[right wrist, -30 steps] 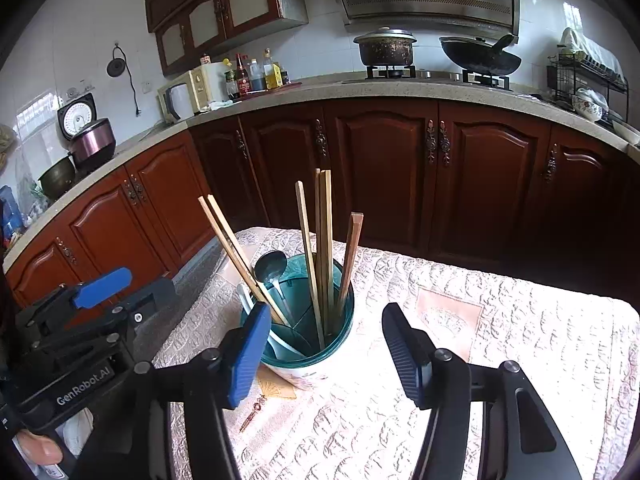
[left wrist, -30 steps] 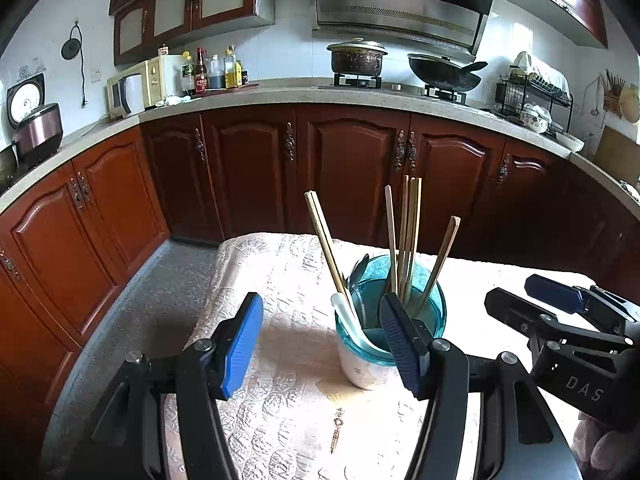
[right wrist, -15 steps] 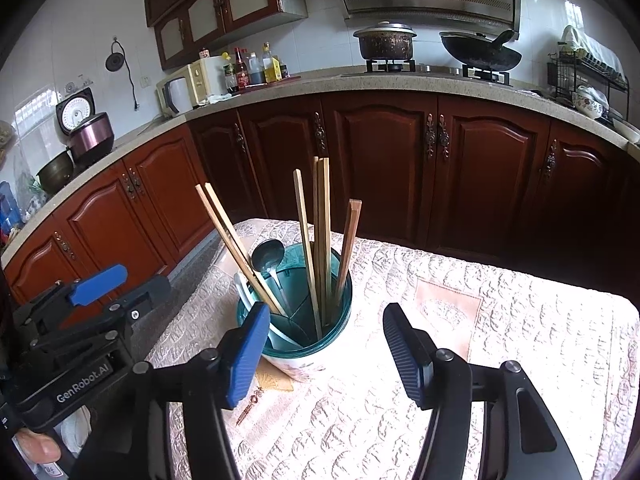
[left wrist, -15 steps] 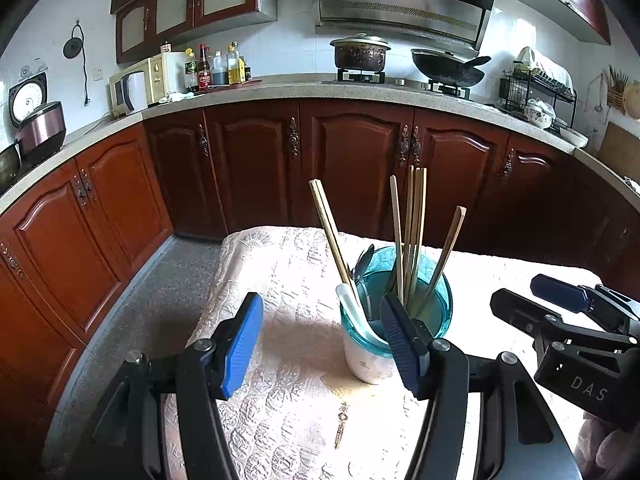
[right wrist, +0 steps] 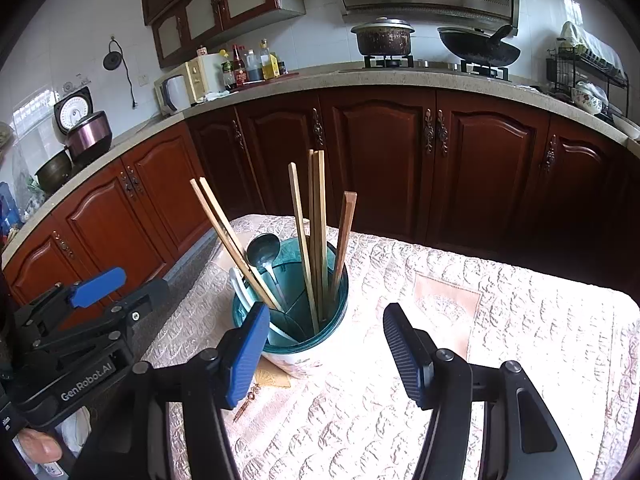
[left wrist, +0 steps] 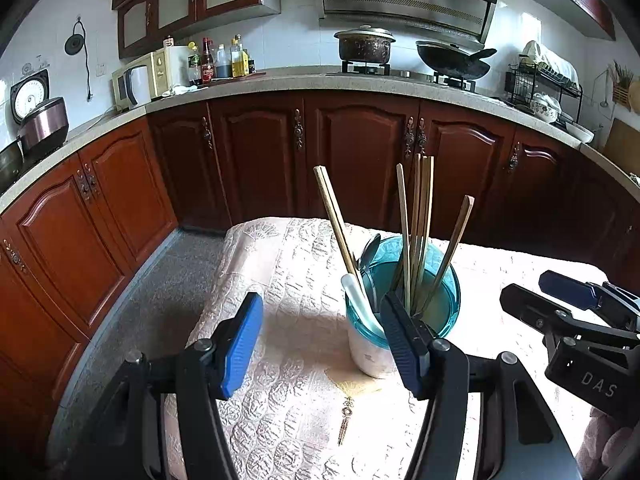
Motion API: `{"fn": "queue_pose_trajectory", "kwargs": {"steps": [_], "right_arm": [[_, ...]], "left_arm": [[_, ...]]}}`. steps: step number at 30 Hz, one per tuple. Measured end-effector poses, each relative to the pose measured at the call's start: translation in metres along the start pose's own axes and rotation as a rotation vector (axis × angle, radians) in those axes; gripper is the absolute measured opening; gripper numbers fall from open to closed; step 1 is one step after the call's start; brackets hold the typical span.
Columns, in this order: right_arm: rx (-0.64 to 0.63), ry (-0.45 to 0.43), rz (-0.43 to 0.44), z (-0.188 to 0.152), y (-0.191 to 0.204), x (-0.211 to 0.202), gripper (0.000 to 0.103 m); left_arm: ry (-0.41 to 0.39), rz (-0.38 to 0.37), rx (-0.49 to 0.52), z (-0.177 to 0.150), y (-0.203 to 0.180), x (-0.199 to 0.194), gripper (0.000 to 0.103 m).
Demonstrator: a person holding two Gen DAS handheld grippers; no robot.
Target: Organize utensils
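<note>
A white utensil holder with a teal rim (left wrist: 448, 300) (right wrist: 296, 354) stands on the cloth-covered table (left wrist: 304, 264). Several wooden chopsticks (left wrist: 418, 216) (right wrist: 316, 216), a dark metal spoon (right wrist: 262, 250) and a white spoon (left wrist: 356, 296) stand in it. My left gripper (left wrist: 326, 342) is open and empty, just before the holder's left side. My right gripper (right wrist: 326, 350) is open and empty, just before the holder's right side. Each gripper shows in the other's view, the right one (left wrist: 568, 304) and the left one (right wrist: 96, 292).
The table (right wrist: 500, 320) has a cream patterned cloth with a small tassel (left wrist: 345, 420) near the holder. Dark wooden cabinets (left wrist: 360, 160) and a counter with a pot (left wrist: 364, 46), a wok (left wrist: 452, 62) and a microwave (left wrist: 140, 80) lie beyond.
Both grippers have drawn back slightly and risen, so the holder sits a little farther off. Nothing was grasped or released.
</note>
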State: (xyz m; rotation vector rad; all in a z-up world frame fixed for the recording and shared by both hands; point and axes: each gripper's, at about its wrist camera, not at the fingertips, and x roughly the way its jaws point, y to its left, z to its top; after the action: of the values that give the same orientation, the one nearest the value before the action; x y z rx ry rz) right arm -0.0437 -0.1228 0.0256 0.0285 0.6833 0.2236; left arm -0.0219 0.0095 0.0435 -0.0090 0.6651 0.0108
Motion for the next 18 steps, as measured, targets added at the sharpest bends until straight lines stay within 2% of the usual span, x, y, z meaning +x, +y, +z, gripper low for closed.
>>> {"fn": "queue_pose_trajectory", "kwargs": {"steps": [18], "right_arm": [[-0.008, -0.010, 0.004, 0.0001, 0.0049, -0.0002, 0.063]], "left_arm": [[-0.008, 0.011, 0.008, -0.0006, -0.0012, -0.0008, 0.062]]}}
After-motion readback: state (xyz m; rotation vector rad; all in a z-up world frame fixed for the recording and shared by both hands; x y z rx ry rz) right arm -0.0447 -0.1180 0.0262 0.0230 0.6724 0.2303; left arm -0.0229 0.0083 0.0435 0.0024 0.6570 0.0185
